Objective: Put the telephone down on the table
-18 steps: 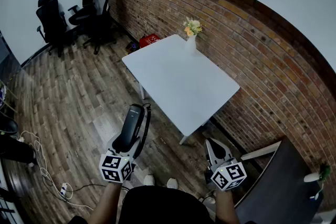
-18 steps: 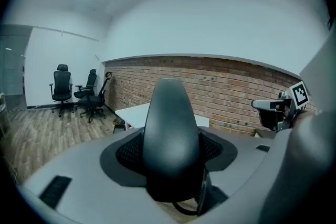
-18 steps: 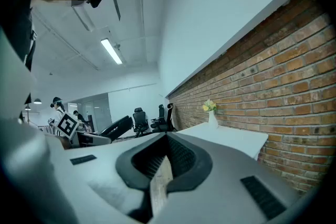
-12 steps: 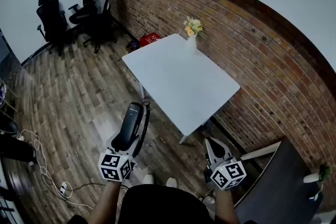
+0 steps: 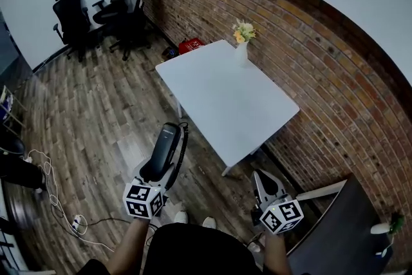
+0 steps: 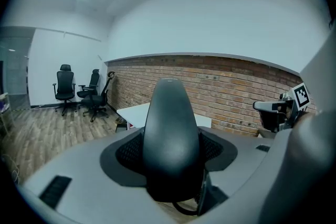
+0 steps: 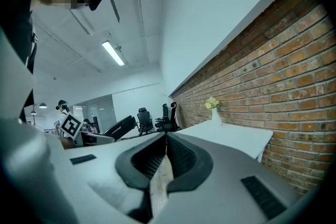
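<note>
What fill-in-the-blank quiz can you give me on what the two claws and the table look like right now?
The left claw grips a black ____. The right claw is shut and holds ____. On the white table stands a vase of ____. The wall beside the table is ____.
Missing: telephone; nothing; flowers; brick.

Black telephone being held in the air, short of the white table

The telephone point(image 5: 164, 154), a slim black handset with a dark cord looping along its side, is sitting lengthwise between the jaws of the left gripper point(image 5: 156, 170), its rounded end pointing forward. It is hanging over the wood floor, near the table's front edge but apart from it. The table point(image 5: 225, 100), white and rectangular, is standing beside the brick wall.
</note>
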